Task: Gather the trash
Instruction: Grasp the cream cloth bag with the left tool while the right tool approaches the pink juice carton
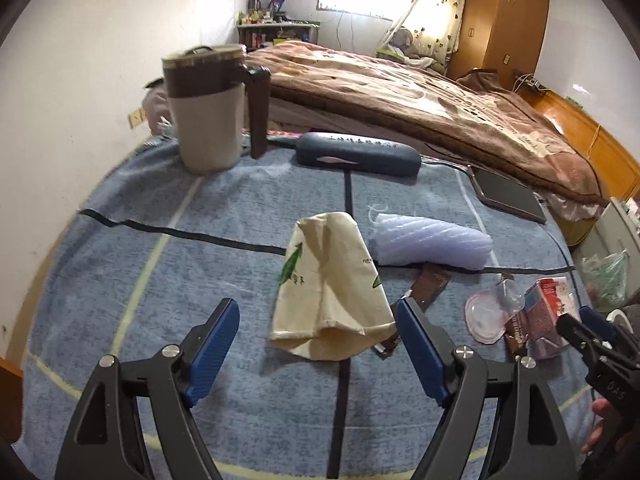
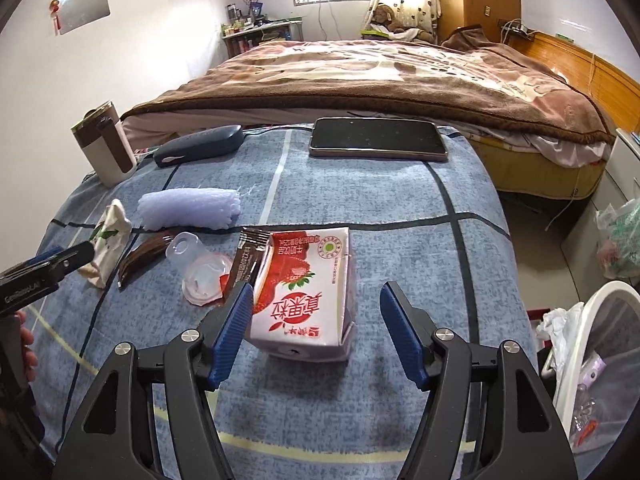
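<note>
Both tools hang low over the counter (image 2: 400, 208), which is draped in a blue checked cloth, and both stand spread wide with nothing between their blue pads. The left tool (image 1: 316, 356) points at a crumpled cream paper bag (image 1: 332, 292) printed with green leaves, which lies flat on the cloth just ahead of its fingertips; the right-hand pad sits close beside the bag's edge, though I cannot tell whether it touches. The right tool (image 2: 316, 332) has its fingers on either side of a small strawberry milk carton (image 2: 304, 296), red and white, lying on its side; the left pad looks right up against the carton while the right pad stands apart from it. Between the two lie more scraps: a roll of pale lilac foam wrap (image 2: 190, 208), a dark brown sachet (image 2: 246, 256), a second brown wrapper (image 2: 140, 258) and a clear plastic cup with its pink lid (image 2: 200, 268). Further back stand a brown-and-beige mug (image 1: 212, 108), a dark glasses case (image 1: 356, 154) and a phone (image 2: 378, 138). A white mesh bin (image 2: 592, 352) sits at the counter's right.
</note>
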The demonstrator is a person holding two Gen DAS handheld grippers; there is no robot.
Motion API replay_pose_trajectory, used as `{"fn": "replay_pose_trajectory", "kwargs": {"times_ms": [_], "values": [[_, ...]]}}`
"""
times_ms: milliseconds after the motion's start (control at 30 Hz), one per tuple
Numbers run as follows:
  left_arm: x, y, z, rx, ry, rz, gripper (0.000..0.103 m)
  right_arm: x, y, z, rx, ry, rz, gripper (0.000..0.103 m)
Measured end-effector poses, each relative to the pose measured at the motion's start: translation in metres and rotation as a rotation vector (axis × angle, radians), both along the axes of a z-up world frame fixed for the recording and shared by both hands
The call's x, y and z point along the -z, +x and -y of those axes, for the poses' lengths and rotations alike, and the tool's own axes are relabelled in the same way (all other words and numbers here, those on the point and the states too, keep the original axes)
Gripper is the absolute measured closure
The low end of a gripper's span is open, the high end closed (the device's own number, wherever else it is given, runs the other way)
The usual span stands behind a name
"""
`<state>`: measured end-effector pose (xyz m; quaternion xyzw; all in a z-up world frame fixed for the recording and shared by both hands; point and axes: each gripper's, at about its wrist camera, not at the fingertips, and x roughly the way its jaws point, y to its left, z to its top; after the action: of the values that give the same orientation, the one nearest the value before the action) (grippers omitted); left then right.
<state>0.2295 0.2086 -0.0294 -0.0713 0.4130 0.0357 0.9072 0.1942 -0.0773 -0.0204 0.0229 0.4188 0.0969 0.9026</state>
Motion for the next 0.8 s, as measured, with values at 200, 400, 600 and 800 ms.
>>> {"fn": "replay_pose_trajectory", "kwargs": {"times_ms": [200,400,600,800], "values": [[0.008,0.011,-0.002,-0.013,-0.02,-0.02,0.02,0.006,0.004,-0.008,-0.005,-0.046,-0.018,0.035],[0.011,0.018,-0.004,-0.018,-0.018,-0.018,0.02,0.009,0.009,-0.006,0.016,-0.058,-0.029,0.035],[0.015,0.022,-0.007,-0.028,-0.025,-0.013,0.02,0.012,0.01,-0.006,0.03,-0.066,-0.033,0.035],[0.017,0.023,-0.007,-0.029,-0.021,-0.004,0.034,0.013,0.011,-0.005,0.041,-0.065,-0.03,0.035]]}}
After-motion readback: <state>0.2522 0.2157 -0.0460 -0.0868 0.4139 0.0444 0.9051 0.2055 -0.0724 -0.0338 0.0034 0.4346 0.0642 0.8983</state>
